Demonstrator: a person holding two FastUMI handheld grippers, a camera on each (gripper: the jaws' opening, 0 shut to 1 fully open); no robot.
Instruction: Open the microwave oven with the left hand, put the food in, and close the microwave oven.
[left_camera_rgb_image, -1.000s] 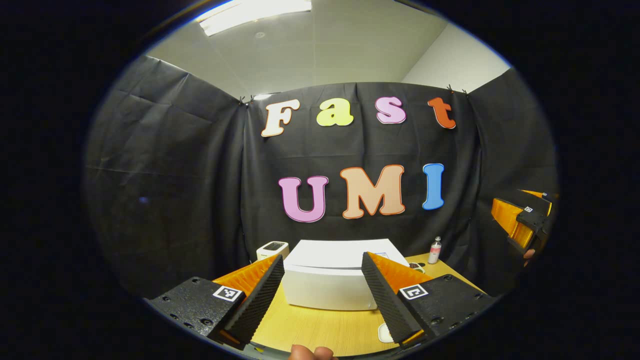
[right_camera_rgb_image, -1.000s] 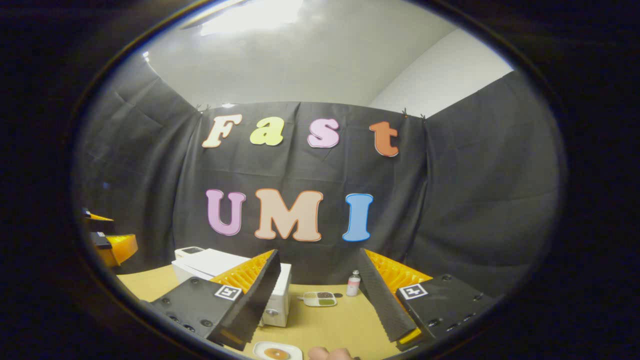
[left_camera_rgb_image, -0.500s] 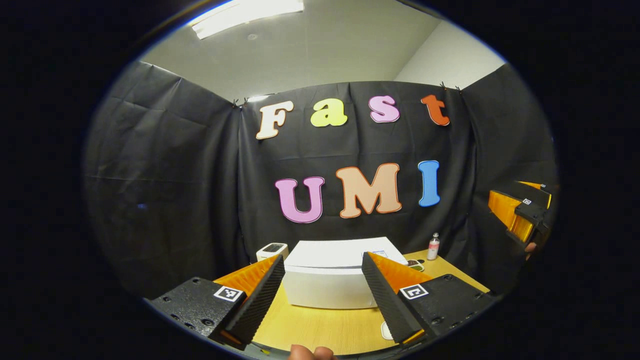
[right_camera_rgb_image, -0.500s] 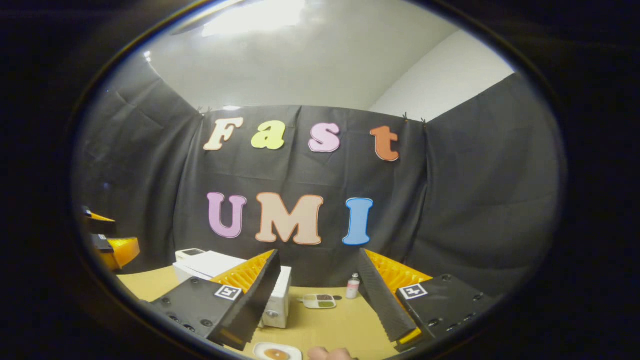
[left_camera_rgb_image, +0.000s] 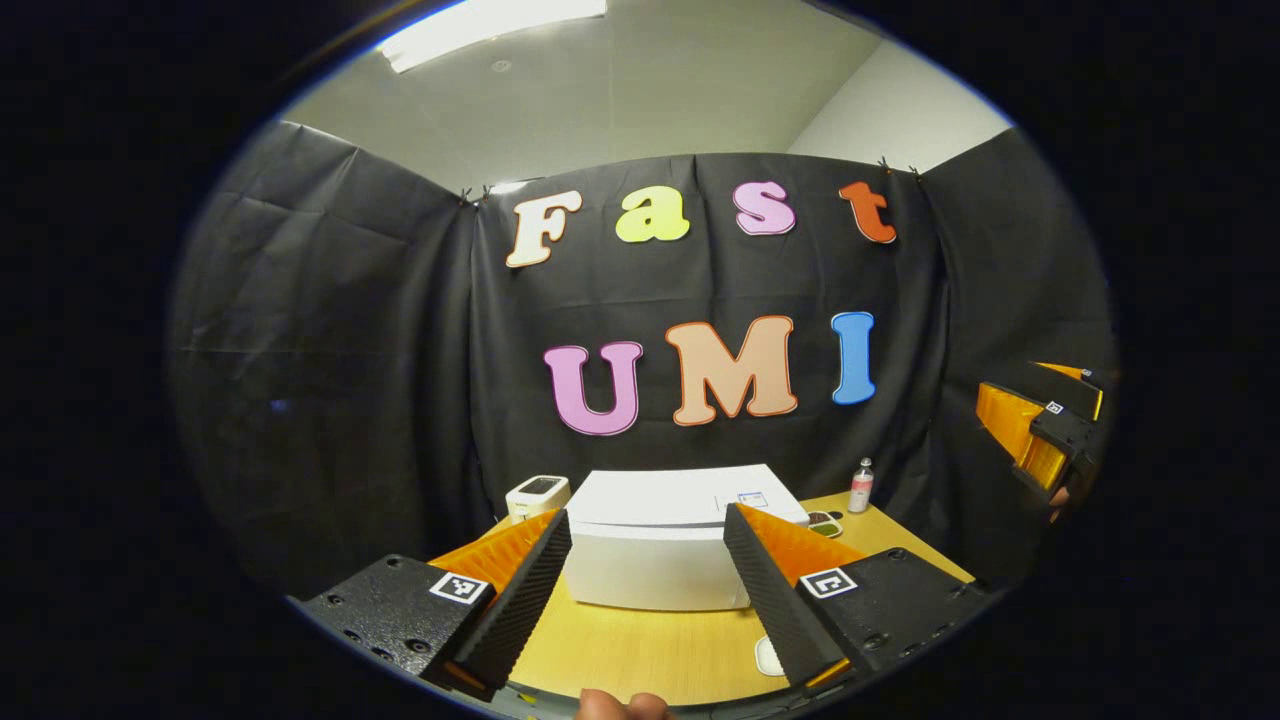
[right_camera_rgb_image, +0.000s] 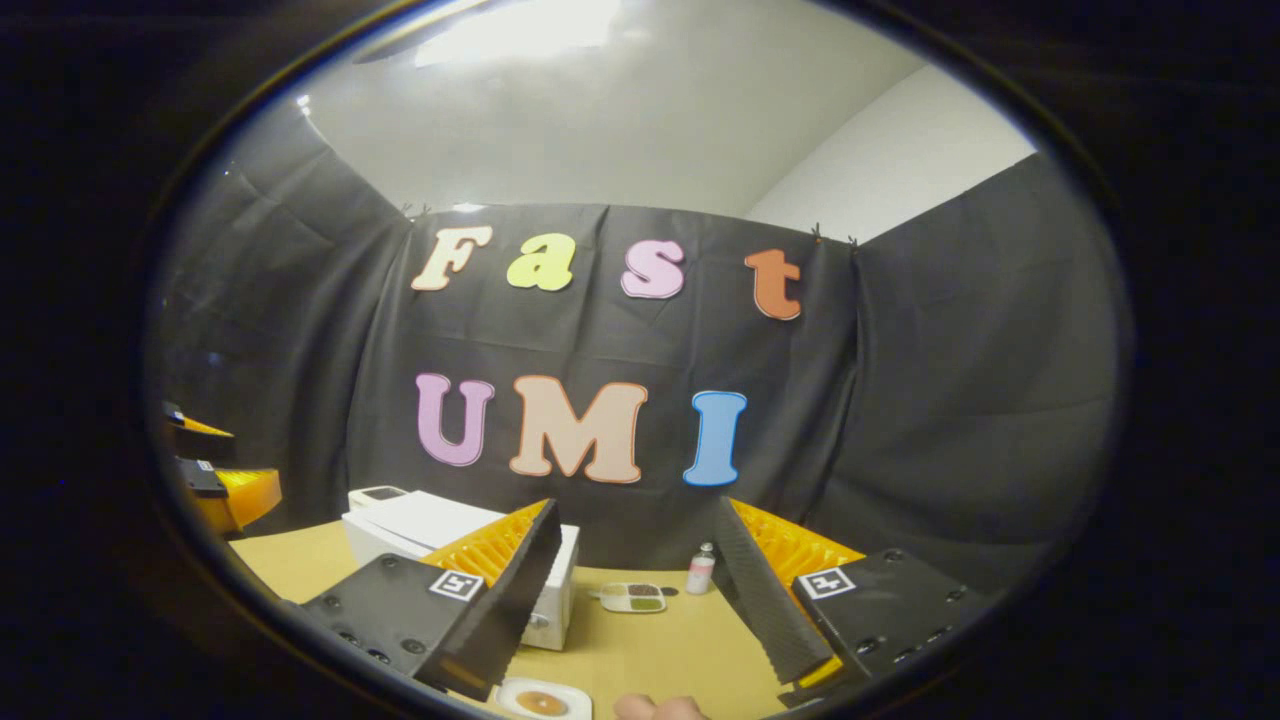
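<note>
The white microwave oven (left_camera_rgb_image: 670, 545) stands shut on the wooden table (left_camera_rgb_image: 640, 650), straight ahead of my left gripper (left_camera_rgb_image: 645, 590), which is open and well above and short of it. In the right gripper view the microwave oven (right_camera_rgb_image: 440, 540) is at the left, partly behind my open right gripper (right_camera_rgb_image: 635, 590). A white dish with brown food (right_camera_rgb_image: 543, 700) lies on the table just below the right gripper's fingers. Its white edge (left_camera_rgb_image: 768, 657) peeks out by the left gripper's right finger. The right gripper (left_camera_rgb_image: 1040, 435) also shows at the far right of the left gripper view, the left gripper (right_camera_rgb_image: 225, 490) at the far left of the right one.
A small white device (left_camera_rgb_image: 537, 494) stands left of the microwave. A small bottle (right_camera_rgb_image: 700, 570) and a divided tray with dark and green contents (right_camera_rgb_image: 630, 597) sit near the back wall to the right. A fingertip (right_camera_rgb_image: 655, 708) shows at the bottom edge.
Both grippers have shifted slightly; the microwave and the table show a little more fully in both views. Both stay open and hold nothing.
</note>
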